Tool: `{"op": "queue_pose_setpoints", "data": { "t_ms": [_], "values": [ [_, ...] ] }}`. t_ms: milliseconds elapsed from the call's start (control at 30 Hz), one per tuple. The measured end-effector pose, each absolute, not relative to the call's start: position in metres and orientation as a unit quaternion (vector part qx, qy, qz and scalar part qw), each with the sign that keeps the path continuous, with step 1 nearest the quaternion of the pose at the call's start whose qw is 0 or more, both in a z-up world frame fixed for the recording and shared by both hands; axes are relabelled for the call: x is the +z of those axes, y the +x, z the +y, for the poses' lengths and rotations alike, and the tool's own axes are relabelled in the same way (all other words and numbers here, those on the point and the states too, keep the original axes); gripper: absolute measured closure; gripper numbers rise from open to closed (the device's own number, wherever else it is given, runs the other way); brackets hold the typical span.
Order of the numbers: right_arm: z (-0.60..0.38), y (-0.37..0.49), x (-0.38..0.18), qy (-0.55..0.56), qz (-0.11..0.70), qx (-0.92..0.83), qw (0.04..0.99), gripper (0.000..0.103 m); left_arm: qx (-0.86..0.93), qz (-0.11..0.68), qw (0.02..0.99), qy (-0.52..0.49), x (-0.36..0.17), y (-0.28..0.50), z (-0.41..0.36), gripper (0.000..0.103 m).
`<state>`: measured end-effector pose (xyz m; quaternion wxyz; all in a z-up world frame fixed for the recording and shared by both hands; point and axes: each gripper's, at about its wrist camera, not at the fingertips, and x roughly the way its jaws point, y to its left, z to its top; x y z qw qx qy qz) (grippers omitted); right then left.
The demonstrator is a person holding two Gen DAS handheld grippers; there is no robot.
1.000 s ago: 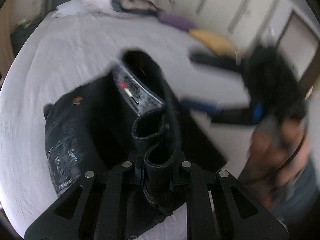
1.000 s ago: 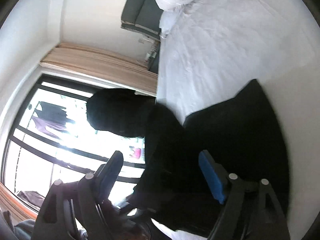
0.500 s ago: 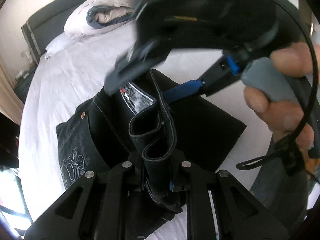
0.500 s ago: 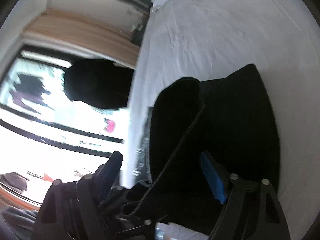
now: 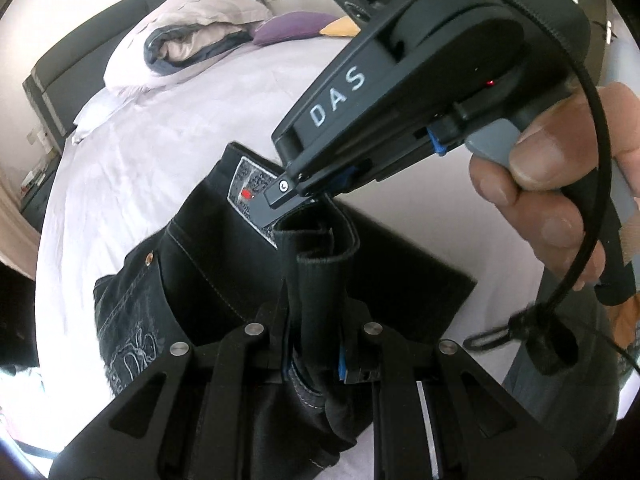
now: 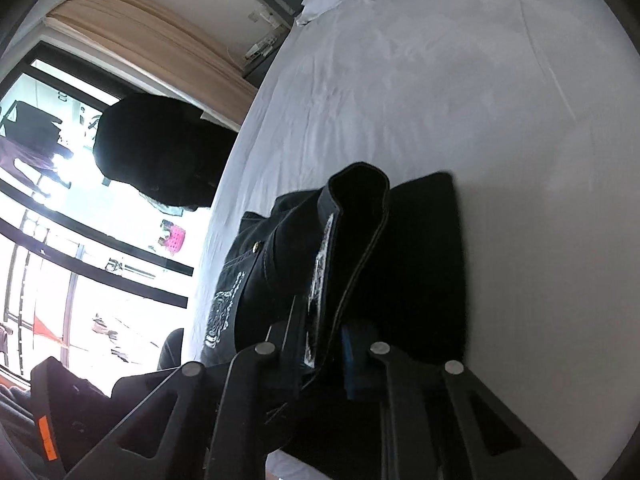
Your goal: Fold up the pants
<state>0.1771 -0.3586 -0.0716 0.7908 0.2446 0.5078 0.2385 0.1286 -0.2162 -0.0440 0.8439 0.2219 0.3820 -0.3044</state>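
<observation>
Black jeans lie partly folded on a white bed sheet, with the waistband and its grey label lifted. My left gripper is shut on a bunched fold of the waistband. In the left wrist view my right gripper comes in from the upper right, held by a hand, with its tips at the label. In the right wrist view, the right gripper is closing its jaws, and the waistband of the jeans is pinched between the pads.
A rolled duvet and pillow, a purple cushion and a dark headboard sit at the far end of the bed. A bright window with a beige curtain lies to the left of the bed sheet.
The right gripper swung in from the right over the jeans and its wide jaws narrowed onto the waistband. The left gripper kept its hold on the fold and rolled a little.
</observation>
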Motion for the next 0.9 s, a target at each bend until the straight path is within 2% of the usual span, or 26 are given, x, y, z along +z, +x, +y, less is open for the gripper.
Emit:
{"op": "queue_pose_setpoints", "data": {
  "t_ms": [267,433,467,500,533,567,600,633,767,833,900],
  "values": [
    [-0.395,0.168,-0.100,0.276,0.511,0.235,0.779,0.087,-0.311,0.394,0.830,0.244,-0.067,0.120,-0.251,0.088],
    [-0.406,0.171,-0.134,0.306,0.507,0.232,0.772,0.085,-0.313,0.405,0.825,0.242,-0.088,0.130,-0.255,0.078],
    [-0.408,0.170,-0.137,0.317,0.503,0.237,0.768,0.082,-0.324,0.413,0.819,0.231,-0.084,0.129,-0.252,0.070],
    [-0.411,0.169,-0.136,0.326,0.499,0.241,0.765,0.080,-0.337,0.422,0.813,0.216,-0.080,0.130,-0.248,0.056],
    [-0.413,0.167,-0.135,0.327,0.499,0.240,0.766,0.073,-0.343,0.428,0.812,0.201,-0.076,0.129,-0.243,0.049],
    [-0.415,0.164,-0.131,0.325,0.498,0.234,0.769,0.065,-0.352,0.434,0.811,0.173,-0.068,0.127,-0.232,0.039],
    [-0.418,0.161,-0.123,0.318,0.496,0.223,0.777,0.056,-0.360,0.434,0.812,0.150,-0.060,0.125,-0.221,0.034],
    [-0.422,0.157,-0.115,0.309,0.494,0.200,0.788,0.041,-0.363,0.432,0.814,0.135,-0.053,0.123,-0.211,0.034],
    [-0.435,0.135,-0.079,0.316,0.450,0.178,0.816,0.042,-0.338,0.420,0.840,0.056,-0.030,0.133,-0.158,0.034],
    [-0.418,0.122,-0.056,0.318,0.416,0.234,0.819,0.048,-0.316,0.420,0.851,0.017,-0.025,0.151,-0.133,0.034],
    [-0.390,0.113,-0.043,0.292,0.404,0.289,0.817,0.049,-0.294,0.427,0.855,-0.003,-0.031,0.169,-0.114,0.034]
  ]
}}
